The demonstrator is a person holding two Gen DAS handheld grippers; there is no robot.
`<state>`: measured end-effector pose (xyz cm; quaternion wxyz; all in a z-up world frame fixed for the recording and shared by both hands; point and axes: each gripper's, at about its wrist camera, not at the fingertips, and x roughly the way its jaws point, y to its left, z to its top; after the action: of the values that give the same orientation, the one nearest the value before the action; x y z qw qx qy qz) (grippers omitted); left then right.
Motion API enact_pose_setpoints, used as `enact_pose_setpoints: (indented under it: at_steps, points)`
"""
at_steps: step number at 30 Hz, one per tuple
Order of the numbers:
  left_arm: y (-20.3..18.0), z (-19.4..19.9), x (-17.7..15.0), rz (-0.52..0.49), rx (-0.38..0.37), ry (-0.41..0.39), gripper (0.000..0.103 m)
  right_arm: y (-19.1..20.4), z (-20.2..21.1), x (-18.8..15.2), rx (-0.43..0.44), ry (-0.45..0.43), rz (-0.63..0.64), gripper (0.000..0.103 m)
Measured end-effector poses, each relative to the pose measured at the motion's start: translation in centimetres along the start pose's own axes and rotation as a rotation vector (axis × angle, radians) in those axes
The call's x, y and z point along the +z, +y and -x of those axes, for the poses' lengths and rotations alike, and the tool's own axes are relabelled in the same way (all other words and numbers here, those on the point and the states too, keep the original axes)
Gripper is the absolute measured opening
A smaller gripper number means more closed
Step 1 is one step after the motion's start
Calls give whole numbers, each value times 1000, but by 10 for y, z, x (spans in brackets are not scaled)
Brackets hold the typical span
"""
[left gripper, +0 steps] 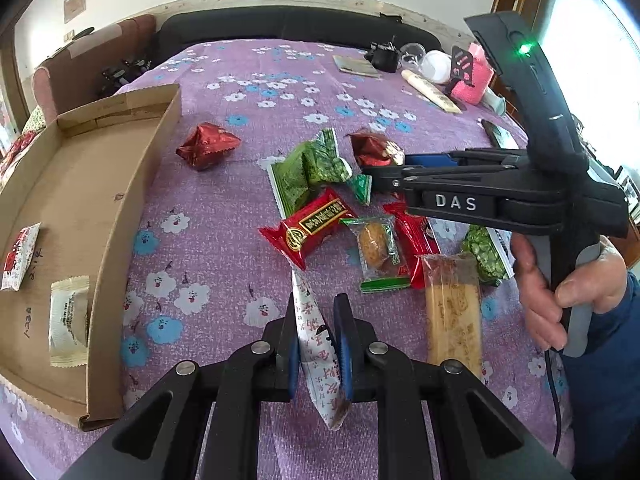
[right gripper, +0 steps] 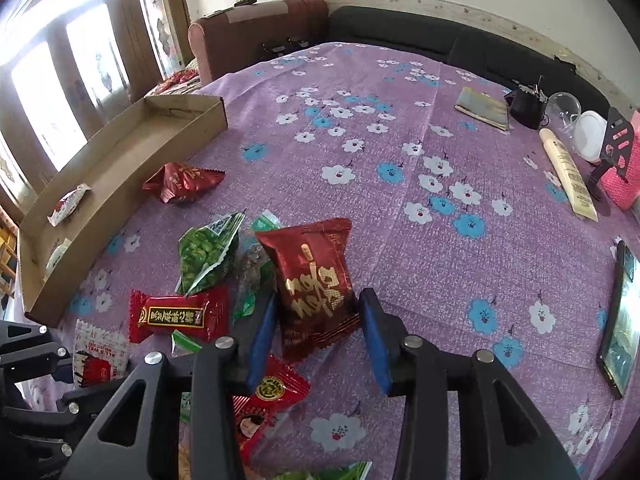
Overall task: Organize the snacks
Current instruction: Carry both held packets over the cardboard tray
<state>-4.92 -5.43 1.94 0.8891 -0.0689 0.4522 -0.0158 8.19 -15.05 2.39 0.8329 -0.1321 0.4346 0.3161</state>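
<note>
My left gripper (left gripper: 316,308) is shut on a white packet with red print (left gripper: 320,360), which stands edge-up between its blue pads. In the right wrist view my right gripper (right gripper: 320,298) has its pads against both sides of a dark red snack packet (right gripper: 316,280) and is shut on it. From the left wrist view, that gripper (left gripper: 368,176) reaches in from the right. A low cardboard box (left gripper: 120,208) lies to the left and holds a white-red packet (left gripper: 20,256) and a cream packet (left gripper: 68,320). Loose snacks lie between: a red foil packet (left gripper: 208,146), green pea packets (left gripper: 308,176) and a red bar (left gripper: 312,228).
A purple flowered cloth (right gripper: 400,80) covers the table. A phone (right gripper: 620,320) lies at the right edge. At the far right are a cream tube (right gripper: 568,180), a white lid, a black cup (right gripper: 528,108) and a pink item. A person's hand (left gripper: 560,288) holds the right gripper. A sofa stands behind.
</note>
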Motion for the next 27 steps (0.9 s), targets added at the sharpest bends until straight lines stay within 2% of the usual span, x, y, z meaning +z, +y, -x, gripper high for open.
enact_pose_setpoints:
  at_steps: [7,14,21,27]
  points:
    - [9,14,2,34,2,-53,13,-2,31,8,16,-99,-47,32]
    - [16,35,9,44,47,-126,13,31,54,12,100,-176,-39,32]
    - [31,49,12,63,97,-177,13,73,66,6,172,-216,8,32]
    - [47,59,11,96,109,-204,13,70,73,7,184,-236,-13,32]
